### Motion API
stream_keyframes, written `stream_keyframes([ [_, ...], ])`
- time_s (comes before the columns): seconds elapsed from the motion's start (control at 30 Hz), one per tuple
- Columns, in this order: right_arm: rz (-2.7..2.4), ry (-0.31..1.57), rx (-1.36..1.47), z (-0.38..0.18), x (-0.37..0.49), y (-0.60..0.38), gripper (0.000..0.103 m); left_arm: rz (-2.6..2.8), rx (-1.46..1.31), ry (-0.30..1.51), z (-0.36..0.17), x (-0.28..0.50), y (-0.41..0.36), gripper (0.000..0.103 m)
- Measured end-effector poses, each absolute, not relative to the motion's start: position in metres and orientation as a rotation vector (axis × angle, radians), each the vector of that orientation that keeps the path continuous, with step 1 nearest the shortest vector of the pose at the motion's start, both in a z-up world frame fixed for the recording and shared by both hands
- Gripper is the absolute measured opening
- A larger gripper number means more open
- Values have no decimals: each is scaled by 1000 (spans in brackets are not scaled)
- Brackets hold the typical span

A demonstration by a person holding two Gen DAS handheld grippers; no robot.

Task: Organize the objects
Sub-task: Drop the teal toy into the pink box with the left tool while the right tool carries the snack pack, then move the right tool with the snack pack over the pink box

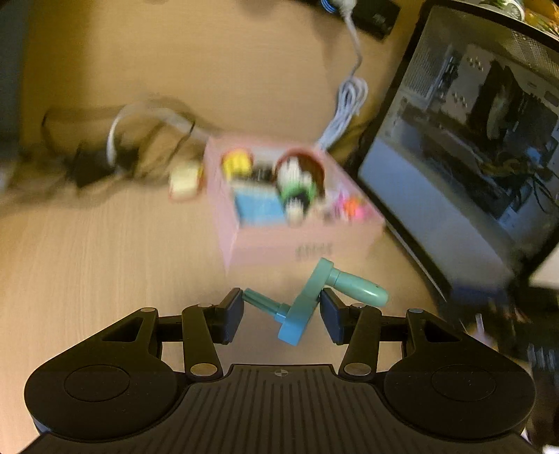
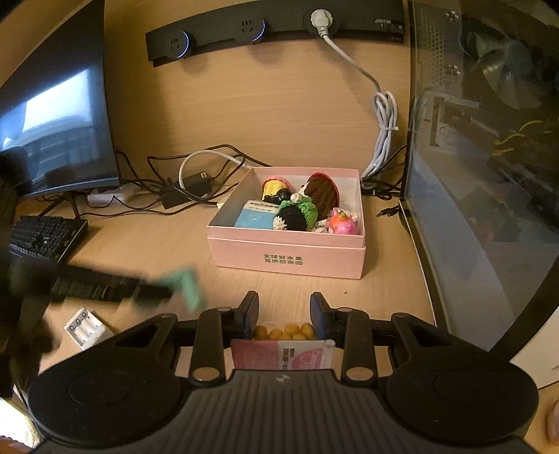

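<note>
My left gripper (image 1: 283, 304) is shut on a teal crank handle (image 1: 304, 297), which is held tilted just short of the pink box (image 1: 300, 244); this view is blurred by motion. In the right wrist view the same gripper (image 2: 150, 293) shows as a dark smear at the left with the teal crank handle (image 2: 188, 284) in it. My right gripper (image 2: 284, 307) is shut on a pink-and-white snack packet (image 2: 283, 352) with yellow balls behind a clear window. Ahead stands the open pink box (image 2: 286, 244) holding a crocheted doll (image 2: 300, 213), a blue card box (image 2: 253, 218), a yellow figure and a pink toy (image 2: 344, 223).
A glass-sided computer case (image 2: 489, 174) walls off the right. At the left are a monitor (image 2: 56, 132), a black keyboard (image 2: 45, 237) and a white battery charger (image 2: 87, 328). Tangled cables (image 2: 188, 185) lie behind the box, and a socket strip (image 2: 244, 31) runs along the back wall.
</note>
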State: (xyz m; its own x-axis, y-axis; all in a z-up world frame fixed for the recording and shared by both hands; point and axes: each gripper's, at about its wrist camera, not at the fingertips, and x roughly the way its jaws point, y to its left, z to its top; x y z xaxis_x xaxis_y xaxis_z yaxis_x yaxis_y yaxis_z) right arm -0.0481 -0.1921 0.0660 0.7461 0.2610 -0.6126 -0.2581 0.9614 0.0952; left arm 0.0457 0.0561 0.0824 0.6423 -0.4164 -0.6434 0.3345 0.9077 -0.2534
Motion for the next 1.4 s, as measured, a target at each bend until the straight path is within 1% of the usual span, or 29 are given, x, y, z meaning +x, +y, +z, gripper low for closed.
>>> stream_keyframes([
  [0.13,292,679,36,61,-46,-193,32,-434,-49,661,94,94,32,53],
  [0.23,297,678,52,58,-44,-192,31,-426,-16,593,93,126,10,53],
  [0.33,301,672,54,58,-45,-190,31,-399,46,597,82,152,-10,53],
  [0.5,284,666,51,61,-43,-195,31,-399,83,555,74,157,-23,53],
  [0.67,291,694,38,61,-45,-207,32,-415,127,581,73,155,-29,53],
  [0.73,289,723,21,58,-47,-212,34,-382,82,580,76,153,-23,53],
  [0.77,284,737,12,57,-48,-214,38,-367,40,579,79,150,-15,53],
  [0.8,281,754,0,55,-50,-217,45,-359,3,581,82,146,-9,53],
  [0.83,279,768,-9,53,-52,-220,47,-356,-33,585,85,139,-2,53],
  [0.93,293,816,8,46,-61,-229,49,-368,-70,605,87,114,12,53],
  [1.0,305,860,52,38,-65,-229,55,-387,-86,642,82,96,20,53],
  [1.03,305,877,77,34,-67,-227,55,-398,-99,667,79,87,24,53],
  [1.13,305,898,94,22,-69,-212,55,-412,-127,737,69,62,38,53],
  [1.27,284,920,30,5,-67,-182,54,-400,-169,782,65,34,63,51],
  [1.3,279,928,0,0,-66,-175,48,-394,-178,789,65,29,71,51],
  [1.33,273,937,-24,-4,-66,-170,45,-387,-185,796,65,23,79,51],
  [1.37,262,942,-47,-8,-67,-166,37,-380,-190,801,64,18,87,51],
  [1.4,255,927,-68,-8,-69,-162,34,-376,-195,806,64,13,94,51],
])
